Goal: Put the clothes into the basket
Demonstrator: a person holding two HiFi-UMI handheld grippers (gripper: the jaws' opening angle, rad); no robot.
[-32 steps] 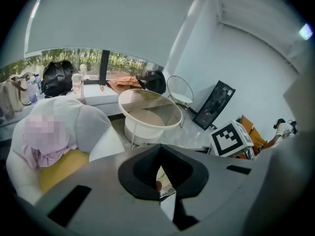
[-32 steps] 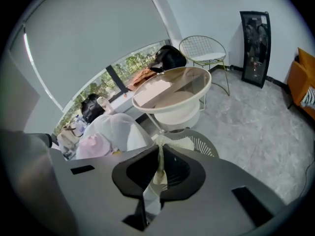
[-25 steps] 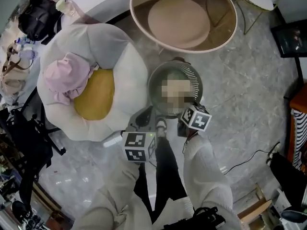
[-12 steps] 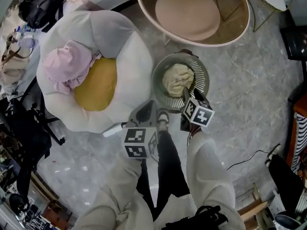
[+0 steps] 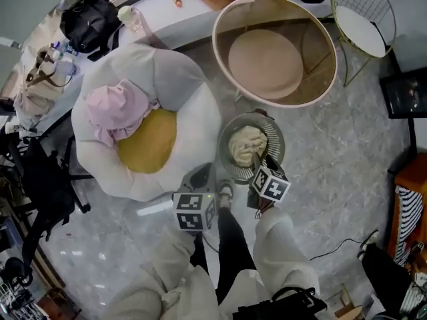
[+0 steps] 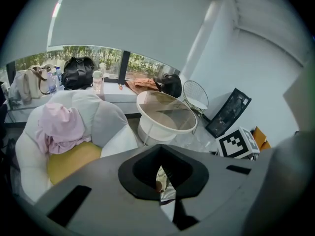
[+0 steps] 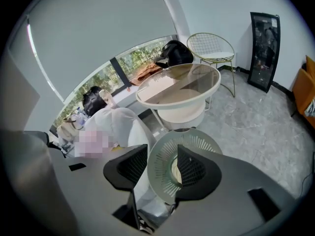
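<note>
Over basket (image 5: pixel 279 127): right gripper (image 7: pixel 161 155), jaws just spread wide, empty, likely to release beige garment (image 5: pixel 247 144) lying inside; left gripper (image 6: pixel 160 178) closed, empty; pink garment (image 5: pixel 117 109) on beanbag (image 5: pixel 187 92).

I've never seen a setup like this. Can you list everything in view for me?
basket: one, grey-green, slotted, on the floor in front of the person
cream garment: one, inside the basket
pink garment: one, lying on the cushion
cushion: one, white with a yellow middle, on the floor left of the basket
table: one, round, glass top over a beige shelf, beyond the basket
chair: one, gold wire, white seat, right of the table
black bag: one, on the window ledge
beige bag: one, further left on the ledge
left tongs: grey, shut, empty
right tongs: grey, just opened, nothing between them, over the basket
sleeves: two, cream
</note>
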